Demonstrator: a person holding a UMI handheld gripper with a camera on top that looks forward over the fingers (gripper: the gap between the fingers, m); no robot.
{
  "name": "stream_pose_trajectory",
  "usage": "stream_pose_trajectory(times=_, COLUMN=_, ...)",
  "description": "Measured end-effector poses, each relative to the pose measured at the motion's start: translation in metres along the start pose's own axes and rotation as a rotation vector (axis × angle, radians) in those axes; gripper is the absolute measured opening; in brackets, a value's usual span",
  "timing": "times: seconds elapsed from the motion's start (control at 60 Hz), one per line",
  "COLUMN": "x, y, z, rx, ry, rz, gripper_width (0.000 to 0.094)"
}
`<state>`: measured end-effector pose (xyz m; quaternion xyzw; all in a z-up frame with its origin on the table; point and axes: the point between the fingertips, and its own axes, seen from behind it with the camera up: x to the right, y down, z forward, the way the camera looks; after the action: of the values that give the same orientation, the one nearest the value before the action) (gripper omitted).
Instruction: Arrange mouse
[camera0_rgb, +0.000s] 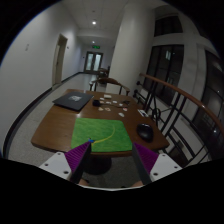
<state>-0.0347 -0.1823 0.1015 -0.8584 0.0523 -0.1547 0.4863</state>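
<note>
While you hold off from the table, the mouse (146, 131) lies dark and low on bare wood just beside the green mat (102, 133), off the mat's far right side, apart from it by a narrow strip. Judged from the task, it belongs on the mat, which lies squarely at the table's near edge, presumably as its working surface.

Gripper (113, 158): fingers spread wide, purple pads (80, 157) facing inward, holding nothing; the mat's near edge shows between them, the mouse beyond and right of them.

Table (55, 125): oval, wooden. Beyond the mat, a closed laptop (71, 99) to its far left; several small light items (112, 104), too small to name, scattered behind it. Chairs (108, 85) stand past the table's far end; a railing (185, 100) runs well right of the mat.

Obstruction: none apparent between your fingers and the mouse.
</note>
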Motion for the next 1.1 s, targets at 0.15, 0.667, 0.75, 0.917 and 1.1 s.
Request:
stream_pose_trajectory(times=0.15, x=0.048, y=0.006, z=0.035, rx=-0.027, ry=0.059, rz=0.005, gripper_width=0.0838)
stream_pose_trajectory(times=0.667, x=0.203, y=0.027, z=0.227, rx=-0.093, ry=0.072, rz=0.100, gripper_width=0.0843)
stream_pose_trajectory(times=0.75, x=0.213, y=0.015, z=0.252, rx=-0.095, ry=0.052, rz=0.087, gripper_width=0.0843)
stream_pose_trajectory(times=0.917, x=0.221, y=0.021, z=0.293, rx=-0.165, ry=0.070, rz=0.100, gripper_width=0.0661)
stream_pose_trajectory(times=1.1, x=0.224, y=0.016, z=0.298, rx=-0.131, ry=0.100, rz=0.174, gripper_width=0.0382)
